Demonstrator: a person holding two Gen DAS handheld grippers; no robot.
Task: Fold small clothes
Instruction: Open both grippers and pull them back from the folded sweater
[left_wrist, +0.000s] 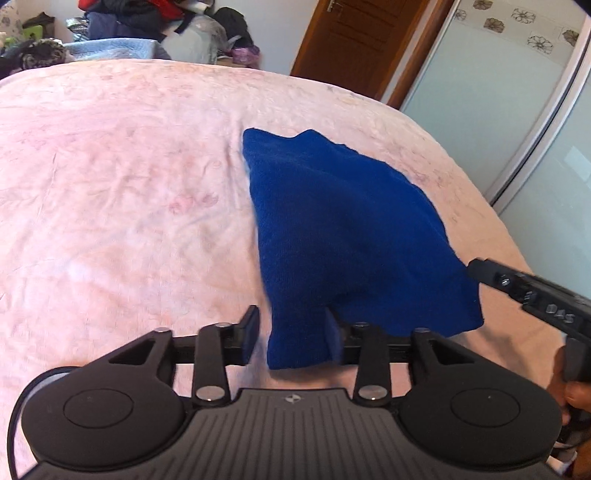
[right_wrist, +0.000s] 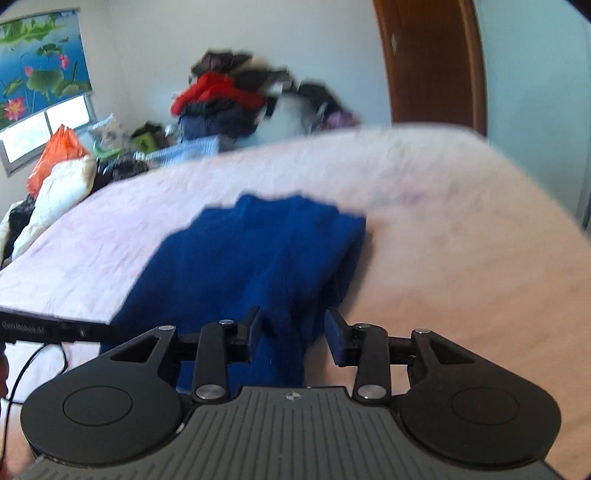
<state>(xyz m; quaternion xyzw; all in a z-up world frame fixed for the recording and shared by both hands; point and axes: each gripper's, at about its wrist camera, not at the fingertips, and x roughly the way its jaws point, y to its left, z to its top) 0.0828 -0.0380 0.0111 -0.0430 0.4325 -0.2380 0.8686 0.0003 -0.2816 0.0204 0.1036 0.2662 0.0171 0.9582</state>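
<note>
A blue garment (left_wrist: 343, 229) lay folded on the pink bed (left_wrist: 122, 192), right of centre in the left wrist view. The left gripper (left_wrist: 291, 332) stood partly open, the cloth's near corner loose between its fingers (left_wrist: 249, 332). In the blurred right wrist view, the right gripper (right_wrist: 293, 334) was likewise partly open, with cloth between its fingers but not pinched.

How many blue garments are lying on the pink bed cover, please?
1. A single blue garment lies on the pink bed cover, toward its right side, with its near edge at the two claws. More clothes sit piled beyond the bed, so others may be hidden there.
</note>
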